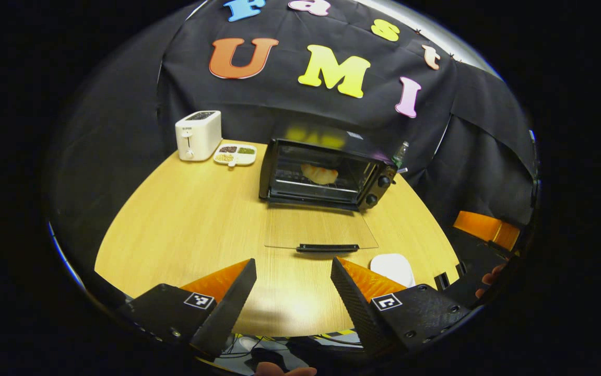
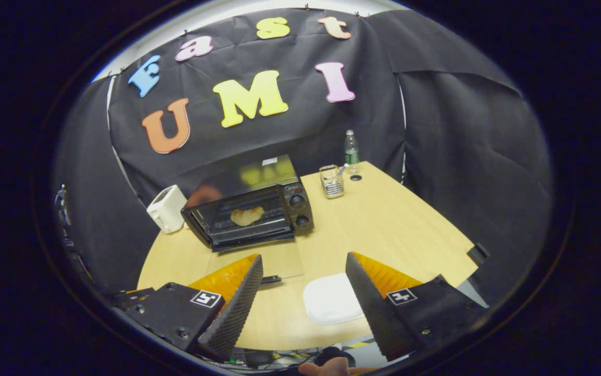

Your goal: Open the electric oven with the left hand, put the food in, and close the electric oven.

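Divided dish [image 1: 235,154] contents too small to identify, possibly grains. Oven [image 2: 250,214] hides part of toaster [image 2: 166,209]. Left finger [image 2: 232,308] covers part of the glass door [image 2: 258,261] and its handle [image 2: 270,280]. Right finger [image 1: 363,305] cuts off the white plate [image 1: 393,267].

You look across a pale wood-grain surface [image 1: 190,219] with a rounded front edge; a soft glare from overhead light sits on it at the lower centre of the left gripper view. Black cloth [image 2: 436,130] drapes behind it and along the right of the right gripper view, hanging in folds. At the top of that view a strip of pale wall [image 2: 258,6] shows above the cloth. In the lower centre of both views, below the surface's front edge, you see floor with dark cables [image 1: 237,347].
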{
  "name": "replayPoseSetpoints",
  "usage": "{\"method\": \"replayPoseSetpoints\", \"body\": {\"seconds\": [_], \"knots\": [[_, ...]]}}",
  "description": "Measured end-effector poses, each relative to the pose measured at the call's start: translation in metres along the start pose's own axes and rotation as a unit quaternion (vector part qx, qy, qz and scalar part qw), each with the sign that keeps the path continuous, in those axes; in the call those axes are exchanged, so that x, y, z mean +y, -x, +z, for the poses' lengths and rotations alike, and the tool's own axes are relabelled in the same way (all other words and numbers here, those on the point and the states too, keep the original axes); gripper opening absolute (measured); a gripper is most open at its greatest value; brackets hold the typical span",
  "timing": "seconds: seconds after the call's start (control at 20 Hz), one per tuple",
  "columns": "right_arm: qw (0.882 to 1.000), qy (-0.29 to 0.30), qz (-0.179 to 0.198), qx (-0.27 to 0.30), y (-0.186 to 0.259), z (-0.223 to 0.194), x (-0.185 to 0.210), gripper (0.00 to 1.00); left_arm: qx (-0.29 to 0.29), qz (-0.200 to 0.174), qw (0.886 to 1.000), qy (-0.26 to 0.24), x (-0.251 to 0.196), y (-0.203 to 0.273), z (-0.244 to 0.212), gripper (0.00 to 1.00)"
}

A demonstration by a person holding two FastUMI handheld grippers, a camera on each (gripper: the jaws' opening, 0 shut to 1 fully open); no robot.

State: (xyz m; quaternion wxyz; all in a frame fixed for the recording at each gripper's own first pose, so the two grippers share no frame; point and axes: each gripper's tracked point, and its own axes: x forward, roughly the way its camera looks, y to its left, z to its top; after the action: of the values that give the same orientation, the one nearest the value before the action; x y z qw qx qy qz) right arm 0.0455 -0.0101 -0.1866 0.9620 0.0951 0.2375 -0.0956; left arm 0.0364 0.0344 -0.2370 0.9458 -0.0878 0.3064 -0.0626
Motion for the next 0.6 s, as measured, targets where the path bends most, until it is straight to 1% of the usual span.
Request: {"method": "replayPoseSetpoints", "body": {"seconds": [0.1, 0.15, 0.25, 0.35, 0.45, 0.5, 0.6], "knots": [[1.000, 0.005, -0.009, 0.003, 0.007, -0.006, -0.007, 0.96, 0.007, -0.010, 1.000, -0.011, -0.012, -0.010, -0.012, 0.95], [1.000, 0.010, -0.016, 0.007, 0.012, -0.009, -0.012, 1.00, 0.005, -0.012, 1.000, -0.017, -0.018, -0.016, -0.016, 0.95], [0.999, 0.017, -0.033, 0.013, 0.021, -0.013, -0.029, 1.00, 0.005, -0.011, 1.000, -0.024, -0.027, -0.034, -0.025, 0.94], [0.998, 0.016, -0.048, 0.023, 0.034, -0.017, -0.046, 1.00, 0.004, 0.002, 0.999, -0.035, -0.033, -0.055, -0.037, 0.95], [0.997, 0.021, -0.066, 0.029, 0.042, -0.020, -0.066, 1.00, 0.007, 0.004, 0.999, -0.046, -0.043, -0.078, -0.049, 0.95], [0.996, 0.023, -0.075, 0.037, 0.044, -0.023, -0.074, 0.99, 0.014, 0.003, 0.999, -0.048, -0.047, -0.090, -0.057, 0.95], [0.995, 0.014, -0.081, 0.054, 0.050, -0.034, -0.087, 0.97, 0.025, 0.000, 0.999, -0.043, -0.055, -0.110, -0.066, 0.95]]}}
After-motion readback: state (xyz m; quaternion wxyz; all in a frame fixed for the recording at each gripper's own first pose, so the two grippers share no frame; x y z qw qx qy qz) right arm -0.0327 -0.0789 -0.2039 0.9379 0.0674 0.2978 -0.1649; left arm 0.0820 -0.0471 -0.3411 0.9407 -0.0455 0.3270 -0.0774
